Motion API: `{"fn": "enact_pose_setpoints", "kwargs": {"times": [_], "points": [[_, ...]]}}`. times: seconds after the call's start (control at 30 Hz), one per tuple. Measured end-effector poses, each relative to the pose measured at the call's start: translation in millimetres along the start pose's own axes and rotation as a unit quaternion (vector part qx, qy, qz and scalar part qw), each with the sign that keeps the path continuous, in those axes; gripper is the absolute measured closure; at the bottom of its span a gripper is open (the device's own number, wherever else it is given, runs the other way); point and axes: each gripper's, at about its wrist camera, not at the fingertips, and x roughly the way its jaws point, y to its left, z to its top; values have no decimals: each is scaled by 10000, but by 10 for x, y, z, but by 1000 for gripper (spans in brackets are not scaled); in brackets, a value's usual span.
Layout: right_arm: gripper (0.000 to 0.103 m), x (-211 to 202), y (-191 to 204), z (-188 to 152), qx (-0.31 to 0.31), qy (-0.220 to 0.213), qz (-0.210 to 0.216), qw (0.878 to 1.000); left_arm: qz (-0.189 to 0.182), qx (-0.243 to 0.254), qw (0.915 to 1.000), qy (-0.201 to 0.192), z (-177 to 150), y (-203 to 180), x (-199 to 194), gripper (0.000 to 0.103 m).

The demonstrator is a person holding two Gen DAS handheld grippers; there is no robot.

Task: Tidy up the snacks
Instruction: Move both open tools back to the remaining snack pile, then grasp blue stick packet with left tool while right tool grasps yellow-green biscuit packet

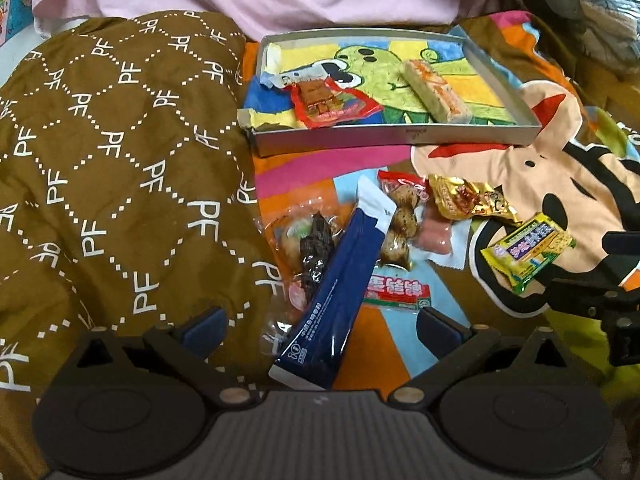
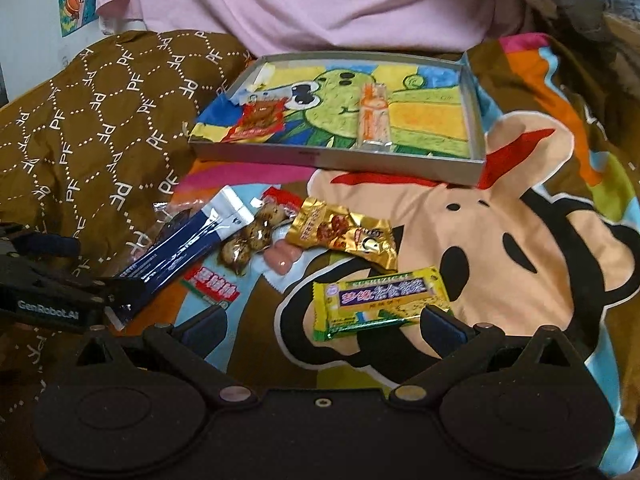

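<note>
Two snacks lying in tray [image 1: 400,142] at upper centre; roughly seven, pile blurry, waiting below. Left hand-held gripper [image 1: 320,322] straddling blue sachet [image 1: 336,280], fingers apart; right hand-held gripper [image 2: 322,324] likewise spread around yellow-green packet [image 2: 380,302].

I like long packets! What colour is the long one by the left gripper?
Dark blue with a white end, clearest in the left wrist view.

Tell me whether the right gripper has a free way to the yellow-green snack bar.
Probably yes: the right gripper is open with the yellow-green snack bar lying flat just ahead, nothing on top of it.
</note>
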Motion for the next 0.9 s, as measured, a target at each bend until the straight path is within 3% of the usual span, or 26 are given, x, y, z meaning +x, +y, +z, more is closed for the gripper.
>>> {"fn": "enact_pose_setpoints", "kwargs": {"times": [0.2, 0.57, 0.9], "points": [[1, 93, -131, 120, 118, 157, 70, 9998, 39, 139, 9999, -78, 12, -25, 60, 0], [1, 457, -411, 416, -435, 414, -96, 9982, -19, 747, 9965, -386, 44, -206, 211, 0], [1, 882, -687, 376, 350, 1191, 64, 9922, -114, 820, 9964, -173, 21, -218, 335, 5]]}}
